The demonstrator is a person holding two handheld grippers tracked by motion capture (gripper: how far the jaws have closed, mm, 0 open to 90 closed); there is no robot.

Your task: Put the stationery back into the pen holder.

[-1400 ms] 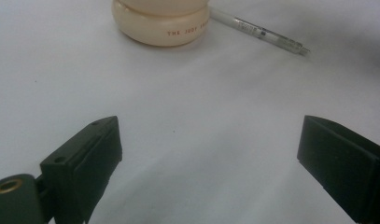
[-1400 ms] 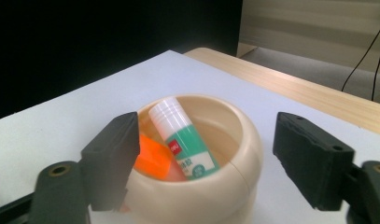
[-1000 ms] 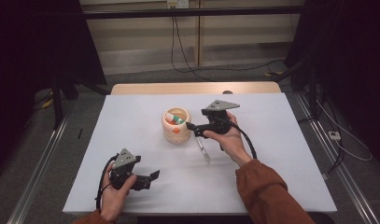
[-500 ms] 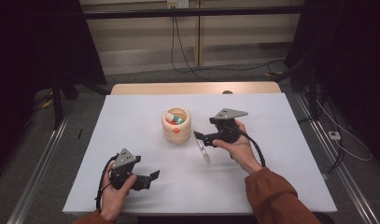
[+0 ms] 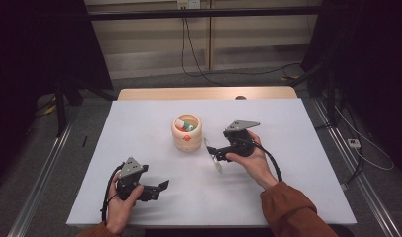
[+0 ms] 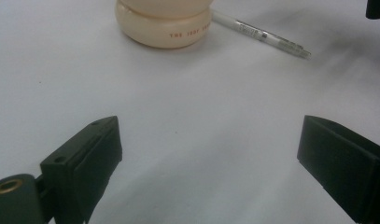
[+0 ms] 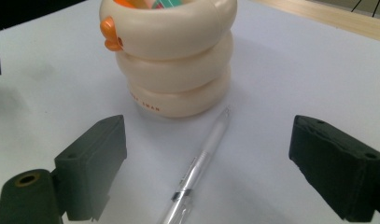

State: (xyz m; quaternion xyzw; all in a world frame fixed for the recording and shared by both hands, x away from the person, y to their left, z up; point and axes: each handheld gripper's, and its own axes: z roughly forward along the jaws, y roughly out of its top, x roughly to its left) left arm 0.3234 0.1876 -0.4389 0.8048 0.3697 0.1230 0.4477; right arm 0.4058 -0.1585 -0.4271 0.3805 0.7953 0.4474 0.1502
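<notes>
At the near left of the white table (image 5: 139, 123), left gripper (image 5: 156, 190) rests low in the person's left hand (image 5: 120, 205), jaws spread wide with nothing between them, pointing right across bare tabletop. It is well apart from the work.

Centre: cream ringed pen holder (image 5: 186, 132) stands upright, orange beak-like knob on its front, a few coloured items inside. In the left gripper view its base (image 6: 163, 25) sits at the far side with the pen (image 6: 262, 35) lying to its right.

Right of the holder: clear pen (image 5: 213, 155) lies flat on the table, its far tip just beside the holder's base, touching or not is hard to tell. Right gripper (image 5: 212, 150) is over it, held by the right hand (image 5: 248, 155). Right gripper view shows the pen (image 7: 201, 168) running up between the two wide-apart jaws, neither pad touching it.

Step in hand, as I judge: approach to pick up the pen, likely to drop it into the holder. Next move calls for lowering so both pads straddle the barrel, then closing across it near mid-length; the barrel is thin and smooth and could roll, so the closing should be square-on.
</notes>
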